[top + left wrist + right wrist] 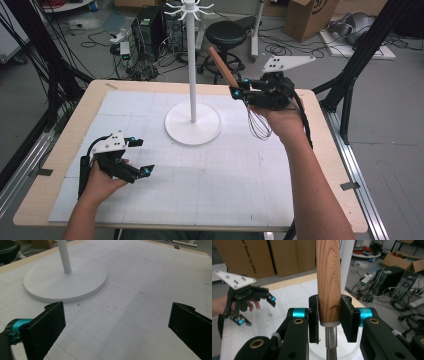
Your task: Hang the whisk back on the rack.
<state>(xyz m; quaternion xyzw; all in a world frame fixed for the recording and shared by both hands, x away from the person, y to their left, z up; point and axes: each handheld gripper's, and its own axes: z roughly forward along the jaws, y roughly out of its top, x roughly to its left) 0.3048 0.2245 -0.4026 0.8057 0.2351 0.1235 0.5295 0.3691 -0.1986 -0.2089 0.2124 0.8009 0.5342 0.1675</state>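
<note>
Beside the stand (193,122) | whisk (258,122) clamped at wooden handle by right gripper (240,93) | left gripper (141,156) released | judged light, wires springy, best gripped at handle

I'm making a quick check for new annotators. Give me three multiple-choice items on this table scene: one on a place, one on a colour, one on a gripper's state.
1. Where does the white stand's round base sit?
A. on the gridded mat
B. on the floor
C. on the stool

2. What colour is the whisk's handle?
A. blue
B. wood brown
C. white

3. How does the left gripper stand?
A. shut on the whisk
B. shut on the stand's pole
C. open, nothing between its jaws

Key: 1 A, the base rests on the mat in the high view. 2 B, wood grain shows in the right gripper view. 3 C, the left gripper view shows bare mat between wide jaws.
</note>
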